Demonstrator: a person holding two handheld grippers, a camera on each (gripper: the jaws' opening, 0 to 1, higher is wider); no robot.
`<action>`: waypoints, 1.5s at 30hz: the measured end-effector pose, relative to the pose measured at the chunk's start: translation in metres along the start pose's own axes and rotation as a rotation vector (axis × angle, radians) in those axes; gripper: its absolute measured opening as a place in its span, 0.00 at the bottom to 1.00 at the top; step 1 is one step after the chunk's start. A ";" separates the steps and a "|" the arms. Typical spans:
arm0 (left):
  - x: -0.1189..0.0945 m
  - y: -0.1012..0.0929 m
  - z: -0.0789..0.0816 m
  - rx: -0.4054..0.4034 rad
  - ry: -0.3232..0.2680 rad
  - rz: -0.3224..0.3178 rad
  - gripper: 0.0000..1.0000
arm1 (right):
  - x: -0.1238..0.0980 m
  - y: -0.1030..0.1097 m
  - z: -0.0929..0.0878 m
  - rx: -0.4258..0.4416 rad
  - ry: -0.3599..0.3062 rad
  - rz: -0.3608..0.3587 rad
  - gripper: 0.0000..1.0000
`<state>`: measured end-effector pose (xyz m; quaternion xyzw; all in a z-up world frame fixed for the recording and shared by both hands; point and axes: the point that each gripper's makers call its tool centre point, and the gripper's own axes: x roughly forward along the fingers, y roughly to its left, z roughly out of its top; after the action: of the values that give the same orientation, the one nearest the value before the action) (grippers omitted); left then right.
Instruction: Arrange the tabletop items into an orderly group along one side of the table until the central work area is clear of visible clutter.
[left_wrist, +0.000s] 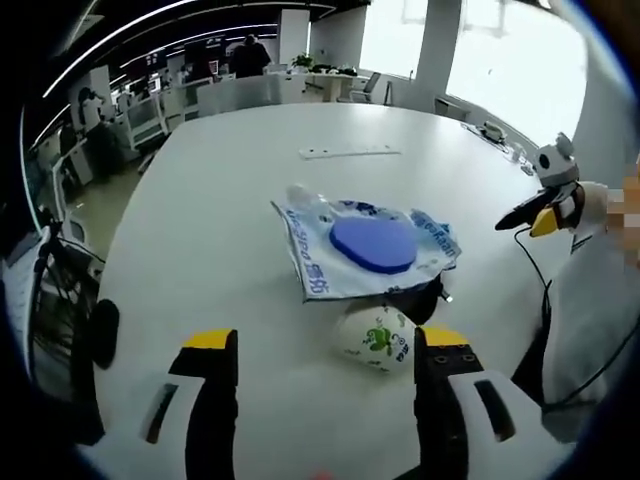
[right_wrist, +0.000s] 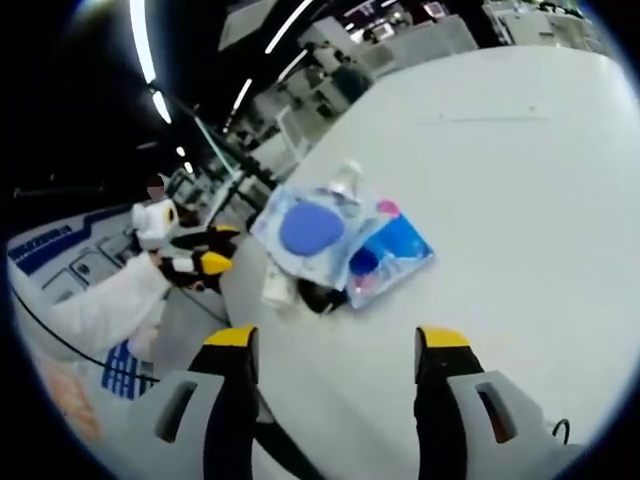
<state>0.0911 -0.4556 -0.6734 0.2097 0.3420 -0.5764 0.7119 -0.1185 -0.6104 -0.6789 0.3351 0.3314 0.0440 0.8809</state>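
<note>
Left tool and right tool both gape wide, empty; a plastic bag on the surface carries a blue disc; a white pouch touches the bag's near edge.

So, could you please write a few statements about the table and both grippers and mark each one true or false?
1. A blue round disc lies on top of a white plastic bag. True.
2. The left gripper is clamped on the bag. False: its jaws stand open and apart from it, with nothing between them.
3. A white ball with green print sits beside the near edge of the bag. True.
4. The right gripper holds the blue disc. False: its jaws are open and empty; the disc rests on the bag.
5. The items lie on a dark wooden table. False: the table is white.
</note>
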 end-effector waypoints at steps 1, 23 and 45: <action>0.001 0.000 0.002 -0.011 -0.006 -0.001 0.72 | 0.002 0.001 0.001 0.002 -0.001 0.004 0.61; 0.020 0.002 0.017 -0.219 -0.093 0.020 0.48 | 0.047 0.007 0.026 0.068 0.002 0.033 0.42; 0.029 0.003 0.020 -0.328 -0.109 0.030 0.28 | 0.093 -0.002 0.018 0.159 0.040 -0.019 0.29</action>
<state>0.1015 -0.4884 -0.6818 0.0643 0.3894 -0.5126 0.7625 -0.0357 -0.5939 -0.7218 0.4001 0.3546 0.0158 0.8449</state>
